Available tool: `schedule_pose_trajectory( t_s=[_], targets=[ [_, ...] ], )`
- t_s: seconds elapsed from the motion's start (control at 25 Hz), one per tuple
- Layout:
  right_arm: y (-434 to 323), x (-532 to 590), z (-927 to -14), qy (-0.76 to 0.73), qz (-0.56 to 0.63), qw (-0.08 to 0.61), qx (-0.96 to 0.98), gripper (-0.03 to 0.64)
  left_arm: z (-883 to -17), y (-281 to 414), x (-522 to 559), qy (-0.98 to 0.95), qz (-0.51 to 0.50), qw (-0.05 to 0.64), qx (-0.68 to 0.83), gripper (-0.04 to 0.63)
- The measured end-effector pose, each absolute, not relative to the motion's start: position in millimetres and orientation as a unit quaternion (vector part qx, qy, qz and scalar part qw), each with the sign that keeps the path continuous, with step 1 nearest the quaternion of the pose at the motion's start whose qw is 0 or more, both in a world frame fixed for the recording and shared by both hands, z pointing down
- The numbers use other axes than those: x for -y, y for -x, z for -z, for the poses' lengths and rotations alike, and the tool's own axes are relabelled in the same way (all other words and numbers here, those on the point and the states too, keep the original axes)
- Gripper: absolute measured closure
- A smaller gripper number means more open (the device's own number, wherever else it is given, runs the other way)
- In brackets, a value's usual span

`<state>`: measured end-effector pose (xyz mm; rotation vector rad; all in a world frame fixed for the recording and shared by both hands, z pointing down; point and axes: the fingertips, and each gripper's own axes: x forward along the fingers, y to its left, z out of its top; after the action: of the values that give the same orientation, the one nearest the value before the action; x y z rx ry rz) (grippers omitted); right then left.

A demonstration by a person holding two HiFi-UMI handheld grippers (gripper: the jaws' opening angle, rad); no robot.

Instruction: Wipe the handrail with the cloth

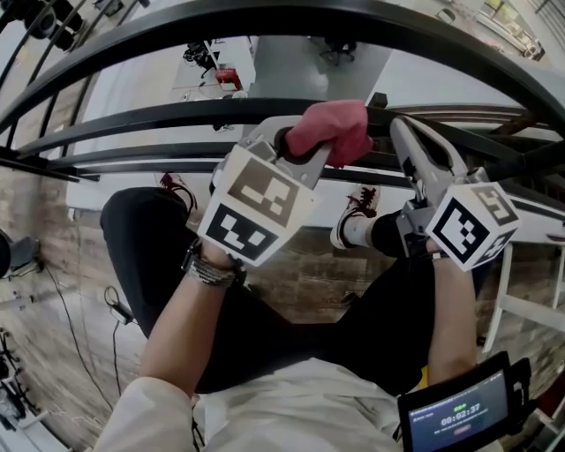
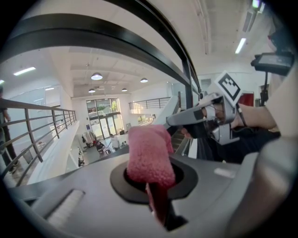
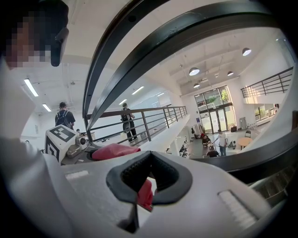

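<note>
- Up at the railing, head view: the left gripper [image 1: 298, 146] has its jaws closed on a pink cloth [image 1: 334, 131], which bunches out past the tips and sits level with a lower bar, just under the broad black handrail [image 1: 265, 19]. No contact with the handrail shows, so I judge the wiping stroke not yet begun: this is the approach.
- Same view: the right gripper [image 1: 408, 139] sits just beside the cloth, tips pointing at the bars. Both forearms reach forward and up from the person's lap, wrists level.
- Left gripper view: the jaws are pinched tight on the cloth [image 2: 150, 155], which stands up as a thick wad. The handrail [image 2: 93, 39] arcs overhead, apart from it.
- Right gripper view: the jaws meet, and the hollow between the pads is empty. A red patch [image 3: 144, 193] shows beyond them; I cannot tell what it is.
- Next move, as I judge it: lift the wad onto the handrail's top face, press, and slide along its length.
</note>
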<state>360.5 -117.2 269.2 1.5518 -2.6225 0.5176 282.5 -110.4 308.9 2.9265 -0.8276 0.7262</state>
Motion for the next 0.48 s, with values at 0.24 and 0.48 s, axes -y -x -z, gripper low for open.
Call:
schedule_pose_trajectory(
  t_s=[0.24,0.48],
  targets=[
    [-364,116,-269,-0.505,-0.167,0.024,0.847,0.614,-307,-308,105,-0.943,-0.224,-0.004,0.245,0.568],
    [-370,114,-268,-0.511,-0.166,0.021,0.843,0.614,-308,-326,101,-0.947,-0.218,-0.008,0.234,0.566]
  ],
)
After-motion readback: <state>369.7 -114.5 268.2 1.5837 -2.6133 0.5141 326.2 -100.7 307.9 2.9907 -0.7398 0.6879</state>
